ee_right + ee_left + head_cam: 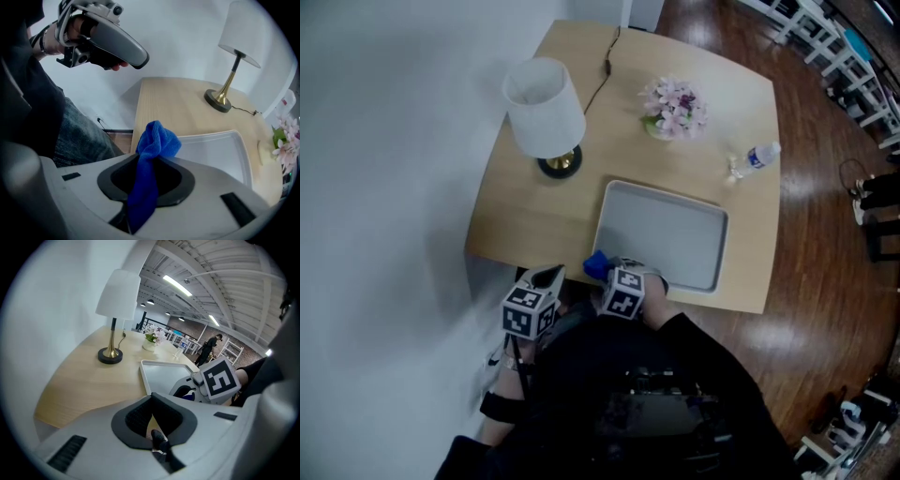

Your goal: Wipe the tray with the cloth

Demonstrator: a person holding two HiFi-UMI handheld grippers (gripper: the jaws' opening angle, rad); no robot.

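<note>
We pinch the blue cloth (155, 143) in our right gripper (149, 180) at the tray's (666, 230) near left corner. The left gripper (151, 422) is pressed together, empty (square markers (623, 292) on both cubes).

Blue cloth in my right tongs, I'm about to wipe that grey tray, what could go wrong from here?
The blue cloth is pinched as a bunch in the right tongs; dragging might pull it loose. The grey rectangular tray lies unheld near the front edge of the wooden table, the left tongs clear of it, so a firm stroke may slide it, perhaps toward the small clear plastic bottle.
</note>
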